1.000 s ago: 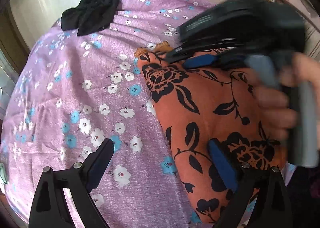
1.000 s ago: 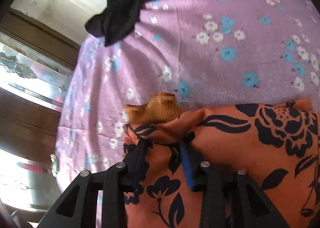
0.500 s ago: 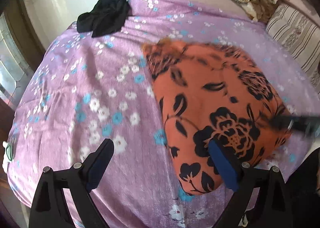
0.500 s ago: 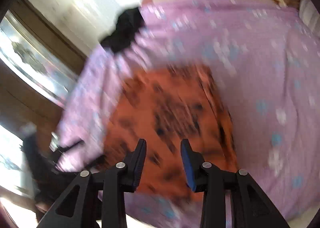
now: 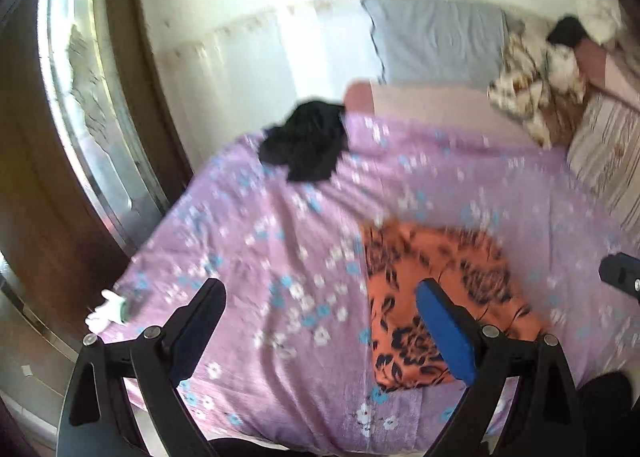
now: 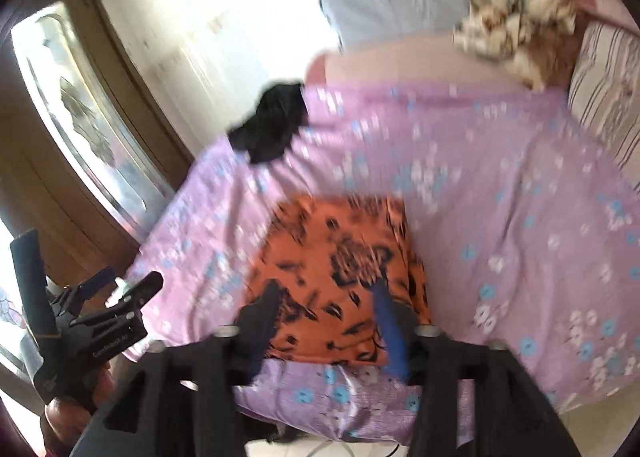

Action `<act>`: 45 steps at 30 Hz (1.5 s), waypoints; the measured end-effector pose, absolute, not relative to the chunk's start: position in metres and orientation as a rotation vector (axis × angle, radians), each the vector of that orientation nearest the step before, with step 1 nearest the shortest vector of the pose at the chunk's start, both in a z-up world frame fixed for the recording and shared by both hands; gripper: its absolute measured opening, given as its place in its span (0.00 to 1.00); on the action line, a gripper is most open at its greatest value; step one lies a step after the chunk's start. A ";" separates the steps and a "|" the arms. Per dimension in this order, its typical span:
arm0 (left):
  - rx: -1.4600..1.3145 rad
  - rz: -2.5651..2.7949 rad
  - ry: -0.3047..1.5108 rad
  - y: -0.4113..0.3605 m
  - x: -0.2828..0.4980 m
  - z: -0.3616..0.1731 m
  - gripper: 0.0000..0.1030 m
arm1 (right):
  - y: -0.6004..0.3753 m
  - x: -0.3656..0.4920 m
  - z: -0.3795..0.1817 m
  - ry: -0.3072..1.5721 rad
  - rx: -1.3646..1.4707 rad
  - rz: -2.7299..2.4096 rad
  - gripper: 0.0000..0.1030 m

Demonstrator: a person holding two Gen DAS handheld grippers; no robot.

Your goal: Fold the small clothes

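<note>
- At the upper left of the bedspread, in the left wrist view, a crumpled black garment lies near the far edge of the bed. I'd say it is the next piece to fold, so the reach should go there without dragging across the finished one.
- The left tool fills the bottom of that view, spread wide and holding nothing; the pads hang above the purple floral cover.
- Just right of centre, the orange floral garment lies flat as a folded rectangle, free of both tools. It looks done, and is best left alone.
- In the right wrist view the right tool hangs over the garment's near edge. Its jaws have just been opening, they stand parted, and nothing is between them.
- To fold the black piece well, I'd pinch two corners and spread it flat first.
- At the upper right, a heap of patterned clothes waits by the pillows.
</note>
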State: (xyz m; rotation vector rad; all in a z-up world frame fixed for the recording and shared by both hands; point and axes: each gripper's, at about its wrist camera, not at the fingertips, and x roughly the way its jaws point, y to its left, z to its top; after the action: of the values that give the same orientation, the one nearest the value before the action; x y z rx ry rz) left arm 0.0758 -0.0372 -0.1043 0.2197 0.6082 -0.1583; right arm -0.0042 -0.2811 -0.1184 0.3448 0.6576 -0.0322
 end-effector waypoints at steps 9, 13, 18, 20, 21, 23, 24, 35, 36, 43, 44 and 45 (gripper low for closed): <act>0.184 -0.106 0.452 -0.030 0.021 -0.034 0.99 | -0.237 -0.066 -0.039 0.418 0.222 -0.053 0.59; 0.168 -0.101 0.398 -0.025 -0.002 -0.010 1.00 | -0.224 -0.084 -0.023 0.351 0.196 -0.068 0.63; 0.143 -0.113 0.362 -0.021 -0.026 0.010 1.00 | -0.214 -0.097 -0.020 0.327 0.183 -0.086 0.67; 0.137 -0.122 0.355 -0.020 -0.034 0.014 1.00 | -0.211 -0.103 -0.021 0.332 0.173 -0.098 0.67; 0.137 -0.127 0.350 -0.020 -0.038 0.015 1.00 | -0.210 -0.106 -0.022 0.335 0.172 -0.100 0.67; 0.141 -0.131 0.344 -0.021 -0.044 0.016 1.00 | -0.211 -0.111 -0.022 0.338 0.180 -0.106 0.67; 0.144 -0.131 0.341 -0.021 -0.048 0.017 1.00 | -0.212 -0.114 -0.023 0.337 0.186 -0.108 0.67; 0.159 -0.104 0.339 -0.011 -0.067 0.015 1.00 | -0.211 -0.141 -0.012 0.299 0.189 -0.120 0.70; 0.161 -0.102 0.338 -0.011 -0.068 0.015 1.00 | -0.210 -0.142 -0.012 0.299 0.187 -0.118 0.70; 0.156 -0.101 0.362 -0.007 -0.066 0.009 1.00 | -0.202 -0.139 -0.015 0.320 0.180 -0.107 0.70; 0.156 -0.101 0.365 -0.007 -0.065 0.008 1.00 | -0.202 -0.138 -0.016 0.324 0.179 -0.107 0.70; 0.157 -0.101 0.369 -0.006 -0.064 0.007 1.00 | -0.201 -0.137 -0.017 0.332 0.178 -0.109 0.70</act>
State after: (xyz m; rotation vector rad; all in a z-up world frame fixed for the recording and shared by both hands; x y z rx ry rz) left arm -0.0644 -0.0065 0.0065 0.1566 0.3692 -0.1014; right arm -0.1365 -0.2008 -0.0174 0.1783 0.3323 -0.1093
